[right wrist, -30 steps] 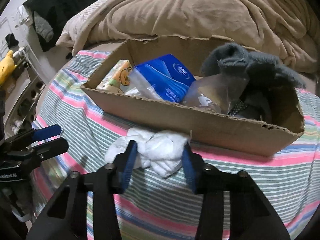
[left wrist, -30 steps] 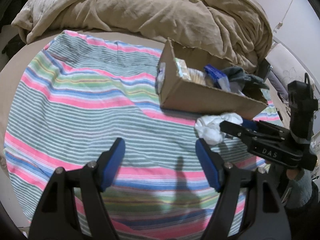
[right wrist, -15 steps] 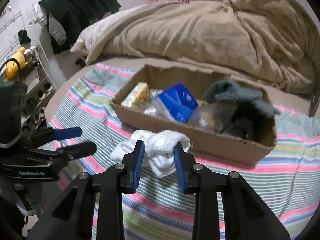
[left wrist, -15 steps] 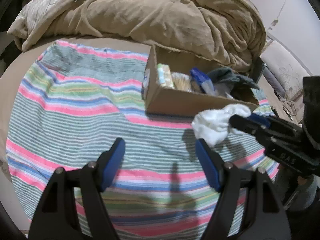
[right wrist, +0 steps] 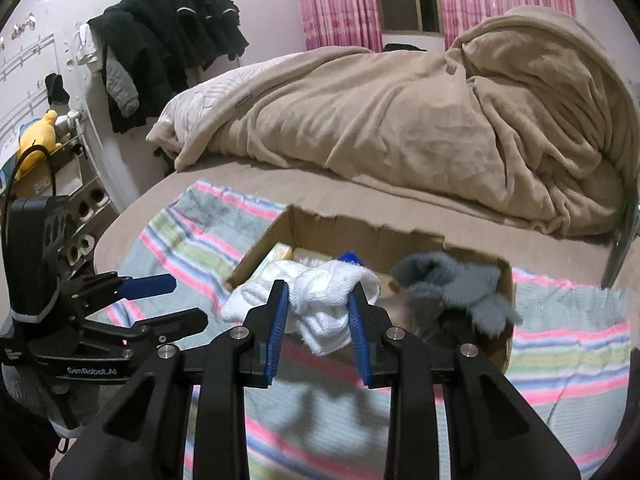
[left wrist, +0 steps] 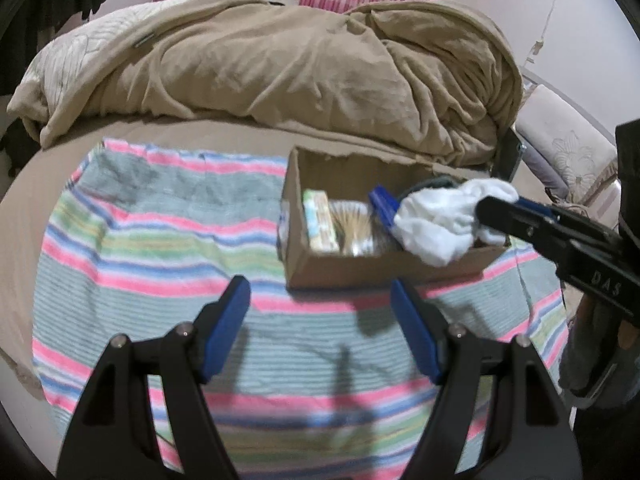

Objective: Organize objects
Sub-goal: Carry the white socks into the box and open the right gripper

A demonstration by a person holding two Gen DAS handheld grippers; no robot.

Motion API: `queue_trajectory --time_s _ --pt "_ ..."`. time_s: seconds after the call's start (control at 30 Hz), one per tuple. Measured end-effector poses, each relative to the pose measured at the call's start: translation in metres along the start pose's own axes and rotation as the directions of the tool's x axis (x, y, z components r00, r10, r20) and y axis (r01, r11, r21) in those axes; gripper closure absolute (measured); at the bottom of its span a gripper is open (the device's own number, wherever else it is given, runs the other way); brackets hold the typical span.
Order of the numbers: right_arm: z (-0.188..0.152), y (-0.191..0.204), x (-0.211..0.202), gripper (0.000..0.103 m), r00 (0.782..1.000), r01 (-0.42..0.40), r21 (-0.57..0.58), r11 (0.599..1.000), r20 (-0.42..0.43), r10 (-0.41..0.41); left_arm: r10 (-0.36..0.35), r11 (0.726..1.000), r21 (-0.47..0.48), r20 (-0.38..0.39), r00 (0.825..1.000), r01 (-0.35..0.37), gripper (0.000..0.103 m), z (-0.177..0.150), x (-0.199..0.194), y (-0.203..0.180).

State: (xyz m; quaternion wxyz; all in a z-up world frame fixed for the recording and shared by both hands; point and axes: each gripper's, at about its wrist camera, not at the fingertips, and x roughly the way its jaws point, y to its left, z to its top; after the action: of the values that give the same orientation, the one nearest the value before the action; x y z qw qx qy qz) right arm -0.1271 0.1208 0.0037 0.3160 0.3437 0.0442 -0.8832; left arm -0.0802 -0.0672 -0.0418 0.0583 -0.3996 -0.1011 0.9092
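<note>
A crumpled white cloth [right wrist: 320,304] hangs in the air between the blue pads of my right gripper [right wrist: 319,288], which is shut on it. In the left wrist view the white cloth [left wrist: 436,220] and the right gripper [left wrist: 496,208] are over the right half of the open cardboard box [left wrist: 340,268]. The box [right wrist: 256,252] holds a grey sock [right wrist: 452,280], a blue packet [left wrist: 382,204] and small packs. My left gripper [left wrist: 318,284] stands open and empty over the striped cloth [left wrist: 160,240], in front of the box. In the right wrist view the left gripper [right wrist: 188,300] is at the left.
A bulky beige blanket [left wrist: 280,72] lies heaped on the bed behind the box. A metal bed rail [right wrist: 624,232] stands at the right edge. A shelf with a yellow plush toy [right wrist: 38,136] and dark hanging clothes [right wrist: 168,40] are to the left of the bed.
My right gripper shut on the white cloth and lifted it off the striped cloth to above the box's edge. The left gripper rose a little and stayed open.
</note>
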Motion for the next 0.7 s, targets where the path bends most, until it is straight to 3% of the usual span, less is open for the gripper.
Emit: queue_trajectory --time_s 0.7 --pt "0.038 -0.014 0.102 0.072 0.998 0.030 0.011 0.999 -0.057 -0.029 0.041 0.999 -0.007 0.016 0.999 -0.041 0.029 0.035 0.045 0.030"
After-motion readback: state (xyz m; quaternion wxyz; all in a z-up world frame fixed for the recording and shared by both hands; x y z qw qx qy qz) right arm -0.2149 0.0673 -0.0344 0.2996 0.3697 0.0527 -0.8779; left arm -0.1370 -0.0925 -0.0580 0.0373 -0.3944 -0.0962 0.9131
